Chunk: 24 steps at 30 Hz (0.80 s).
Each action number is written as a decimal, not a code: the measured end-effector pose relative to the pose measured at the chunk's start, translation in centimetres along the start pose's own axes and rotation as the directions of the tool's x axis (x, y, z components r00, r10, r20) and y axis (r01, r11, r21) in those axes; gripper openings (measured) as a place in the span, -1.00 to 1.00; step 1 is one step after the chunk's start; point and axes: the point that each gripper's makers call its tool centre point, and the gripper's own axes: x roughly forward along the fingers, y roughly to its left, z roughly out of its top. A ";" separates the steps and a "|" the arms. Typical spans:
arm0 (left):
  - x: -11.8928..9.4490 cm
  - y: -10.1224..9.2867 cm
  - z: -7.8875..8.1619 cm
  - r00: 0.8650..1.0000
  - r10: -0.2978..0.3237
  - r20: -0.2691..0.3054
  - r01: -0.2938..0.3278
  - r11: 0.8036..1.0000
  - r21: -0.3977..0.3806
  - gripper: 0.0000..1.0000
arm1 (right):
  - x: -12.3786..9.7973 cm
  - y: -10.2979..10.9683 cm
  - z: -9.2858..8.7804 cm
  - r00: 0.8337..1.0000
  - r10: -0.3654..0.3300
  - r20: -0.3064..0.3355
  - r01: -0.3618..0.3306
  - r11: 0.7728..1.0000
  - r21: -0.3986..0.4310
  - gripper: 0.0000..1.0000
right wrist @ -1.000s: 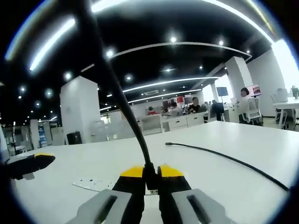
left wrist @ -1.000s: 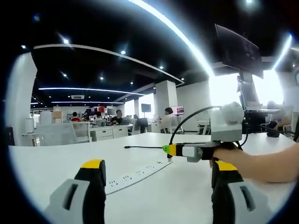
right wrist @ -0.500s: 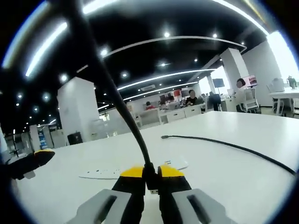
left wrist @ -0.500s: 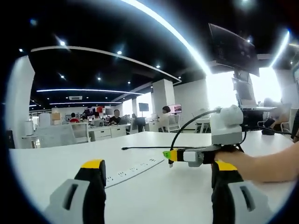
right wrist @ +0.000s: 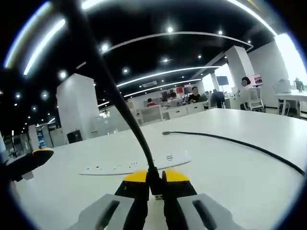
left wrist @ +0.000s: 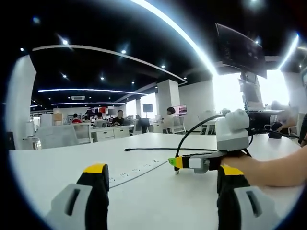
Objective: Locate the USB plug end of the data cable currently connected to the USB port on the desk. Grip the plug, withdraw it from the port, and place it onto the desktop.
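Nearest in the right gripper view, right gripper (right wrist: 154, 181) with yellow-tipped jaws closed on the USB plug (right wrist: 155, 184), metal end of the plug pointing down between the jaws, above the white desk (right wrist: 230, 167) and out of the port. From the plug, black data cable (right wrist: 124, 110) rising up and to the left across the view. Just beyond the jaws, flat on the desk, long white power strip (right wrist: 132, 165) with its rows of sockets. Farther to the right, another stretch of black cable lying on the desk, its free end near the strip's far end. At the left edge, a yellow tip of the left gripper (right wrist: 41, 154). In the left gripper view, left gripper (left wrist: 160, 179) with jaws wide apart, nothing between them, low over the desk. Past them, the right gripper seen from the side, held by a hand (left wrist: 249, 165), with the plug hanging just above the desk beside the strip's near end. Far behind, office with desks, seated people, white columns, ceiling light strips.
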 end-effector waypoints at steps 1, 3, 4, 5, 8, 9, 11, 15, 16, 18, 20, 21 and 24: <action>0.0 0.0 0.0 1.000 0.000 -0.002 0.000 1.000 0.000 0.87 | 0.0 0.0 0.0 1.000 0.001 0.001 -0.001 1.000 0.001 -0.76; 0.0 0.0 -0.1 1.000 -0.001 -0.004 0.001 1.000 -0.001 0.87 | 0.0 0.1 0.0 1.000 0.003 0.001 -0.003 1.000 0.005 -0.76; -0.1 0.0 -0.1 1.000 -0.002 -0.005 0.002 1.000 -0.001 0.87 | 0.0 0.2 0.0 1.000 0.006 0.001 -0.006 1.000 0.007 -0.76; -0.1 0.0 -0.1 1.000 -0.002 -0.006 0.002 1.000 0.000 0.87 | 0.0 0.2 0.0 1.000 0.009 0.000 -0.009 1.000 0.008 -0.75; -0.1 0.1 -0.1 1.000 -0.002 -0.006 0.002 1.000 0.000 0.87 | -0.1 0.3 -0.1 1.000 0.019 -0.001 -0.019 1.000 0.003 -0.73; -0.2 0.1 -0.1 1.000 -0.002 -0.006 0.002 1.000 0.000 0.87 | -0.1 0.4 -0.1 1.000 0.024 -0.001 -0.024 1.000 0.004 -0.71; -0.2 0.1 0.0 1.000 -0.003 -0.008 0.003 1.000 0.002 0.87 | -0.2 0.5 -0.2 1.000 0.030 -0.003 -0.030 0.999 0.017 -0.67; -0.3 0.0 -0.1 1.000 -0.010 -0.016 0.010 1.000 0.007 0.86 | -0.5 0.9 -0.2 0.999 0.046 -0.006 -0.046 0.998 0.035 -0.32; -0.4 0.0 -0.1 1.000 -0.012 -0.020 0.012 1.000 0.010 0.86 | -0.6 1.1 -0.3 0.998 0.059 -0.021 -0.058 0.998 0.039 -0.27; -0.5 -0.2 -0.2 0.999 -0.015 -0.031 0.016 1.000 0.023 0.86 | -1.2 1.9 -0.8 0.993 0.097 -0.060 -0.094 0.995 0.045 -0.25; -0.6 -0.2 -0.2 0.999 -0.016 -0.033 0.017 0.999 0.032 0.86 | -1.9 2.4 -0.9 0.991 0.117 -0.068 -0.112 0.991 0.067 -0.23; -0.6 -0.1 -0.2 0.999 -0.015 -0.032 0.016 0.999 0.032 0.86 | -2.2 2.8 -1.0 0.988 0.134 -0.076 -0.127 0.987 0.095 -0.22; -0.6 -0.1 -0.1 0.999 -0.014 -0.031 0.015 1.000 0.026 0.86 | -2.7 3.8 -0.7 0.975 0.207 -0.084 -0.180 0.951 0.252 -0.21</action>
